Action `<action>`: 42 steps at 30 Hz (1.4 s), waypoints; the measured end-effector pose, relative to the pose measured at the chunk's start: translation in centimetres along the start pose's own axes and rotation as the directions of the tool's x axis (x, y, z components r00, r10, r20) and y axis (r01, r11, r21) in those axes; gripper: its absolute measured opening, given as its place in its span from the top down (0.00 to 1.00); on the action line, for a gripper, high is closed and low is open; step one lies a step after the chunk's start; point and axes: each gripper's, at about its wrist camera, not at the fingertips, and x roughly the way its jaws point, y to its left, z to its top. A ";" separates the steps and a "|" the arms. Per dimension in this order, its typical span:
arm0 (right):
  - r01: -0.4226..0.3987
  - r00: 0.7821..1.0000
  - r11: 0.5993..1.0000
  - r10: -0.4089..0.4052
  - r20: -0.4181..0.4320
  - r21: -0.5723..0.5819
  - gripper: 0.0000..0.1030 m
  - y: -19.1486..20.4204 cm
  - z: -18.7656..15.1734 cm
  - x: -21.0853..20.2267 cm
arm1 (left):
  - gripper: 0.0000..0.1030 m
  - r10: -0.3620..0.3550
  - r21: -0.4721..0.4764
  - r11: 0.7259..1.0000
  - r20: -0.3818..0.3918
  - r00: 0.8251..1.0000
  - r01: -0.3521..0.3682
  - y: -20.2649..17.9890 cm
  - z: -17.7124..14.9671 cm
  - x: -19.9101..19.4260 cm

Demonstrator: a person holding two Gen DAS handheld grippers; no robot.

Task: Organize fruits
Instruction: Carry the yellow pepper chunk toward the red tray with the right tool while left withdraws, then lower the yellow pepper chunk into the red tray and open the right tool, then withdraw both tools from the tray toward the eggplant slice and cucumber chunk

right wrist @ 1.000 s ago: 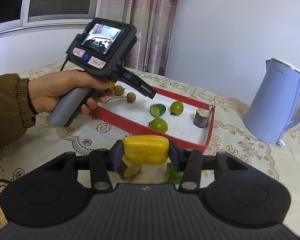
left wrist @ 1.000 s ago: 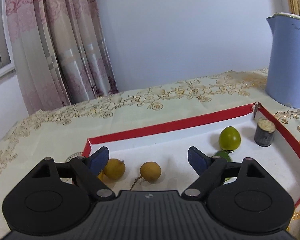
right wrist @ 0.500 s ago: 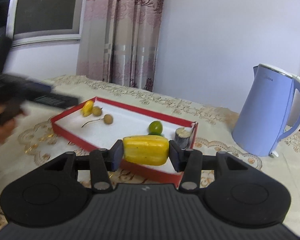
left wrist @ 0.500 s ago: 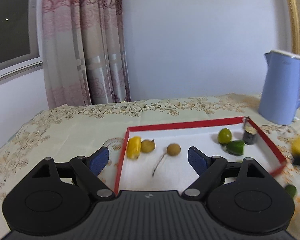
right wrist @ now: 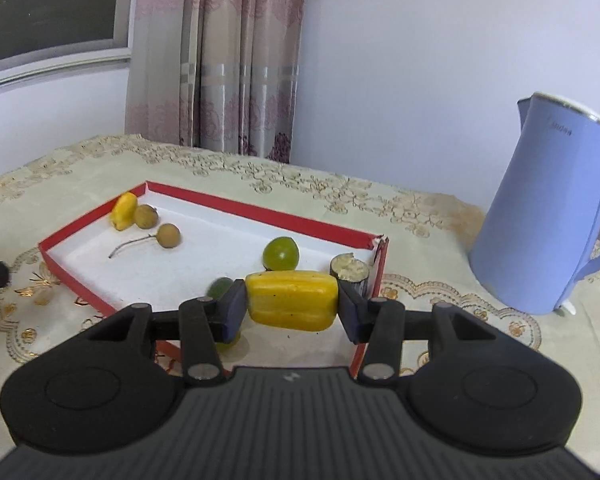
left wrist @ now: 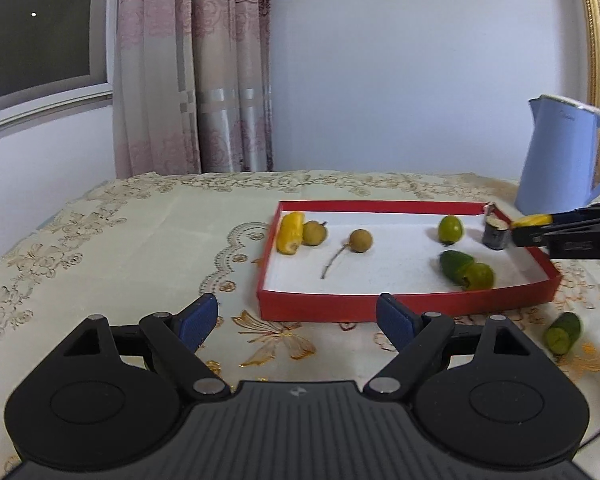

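The right gripper [right wrist: 291, 309], clamped endwise on a ridged yellow fruit chunk [right wrist: 291, 300] lying crosswise, hangs over the near right corner of the red-walled white tray [right wrist: 260, 214], nearer than the empty, wide-open left gripper [left wrist: 296, 322].

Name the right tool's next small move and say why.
Probably carry it forward and lower over bare white floor of the red tray, then release. The right tool is shut on a yellow fruit piece above the tray's near right corner, and a matching yellow piece already lies inside.
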 end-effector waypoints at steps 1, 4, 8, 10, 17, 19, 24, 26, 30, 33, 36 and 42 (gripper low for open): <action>0.002 1.000 1.000 -0.002 -0.007 0.001 0.55 0.0 0.0 0.4 | 0.16 -0.007 0.003 1.000 -0.001 1.000 0.007 -0.2 -0.1 -0.2; 0.011 1.000 1.000 -0.011 -0.018 0.010 0.55 -0.2 0.0 1.3 | 0.16 -0.023 0.018 1.000 -0.004 1.000 0.023 -0.7 -0.3 -0.5; 0.015 0.999 1.000 -0.014 -0.036 0.019 0.55 -0.5 -0.1 2.2 | 0.16 -0.038 0.034 0.999 -0.021 0.999 0.038 -1.1 -0.8 -0.7; 0.018 0.999 1.000 -0.017 -0.041 0.019 0.55 -0.6 -0.2 2.4 | 0.16 -0.041 0.046 0.998 -0.027 0.999 0.042 -1.4 -1.1 -0.7; 0.022 0.998 1.000 -0.021 -0.057 0.011 0.55 -0.5 -0.3 3.2 | 0.16 -0.048 0.053 0.997 -0.035 0.998 0.050 -1.4 -1.4 -0.8; 0.023 0.998 1.000 -0.023 -0.064 0.009 0.55 -0.5 -0.3 3.5 | 0.16 -0.047 0.054 0.997 -0.036 0.998 0.049 -1.4 -1.5 -0.8; 0.025 0.997 1.000 -0.025 -0.072 -0.002 0.55 -0.4 -0.5 3.8 | 0.16 -0.052 0.049 0.997 -0.042 0.998 0.054 -1.3 -1.6 -0.9; 0.033 0.997 0.999 -0.033 -0.068 -0.006 0.51 -0.3 -0.6 3.9 | 0.16 -0.054 0.046 0.997 -0.042 0.998 0.056 -1.3 -1.6 -0.9; 0.034 0.998 0.999 -0.035 -0.061 -0.010 0.43 -0.3 -0.5 3.8 | 0.16 -0.063 0.044 0.997 -0.041 0.997 0.065 -1.3 -1.5 -1.0; 0.035 0.997 0.999 -0.036 -0.061 -0.016 0.43 -0.2 -0.5 3.6 | 0.16 -0.067 0.038 0.997 -0.044 0.997 0.068 -1.2 -1.5 -1.1; 0.042 0.998 0.999 -0.042 -0.051 -0.018 0.43 -0.1 -0.3 3.0 | 0.16 -0.068 0.037 0.997 -0.042 0.997 0.070 -1.4 -1.5 -1.3; 0.054 0.998 0.997 -0.055 -0.014 -0.049 0.35 0.3 -0.1 0.8 | 0.16 -0.078 0.045 0.996 -0.039 0.996 0.080 -1.9 -1.5 -1.5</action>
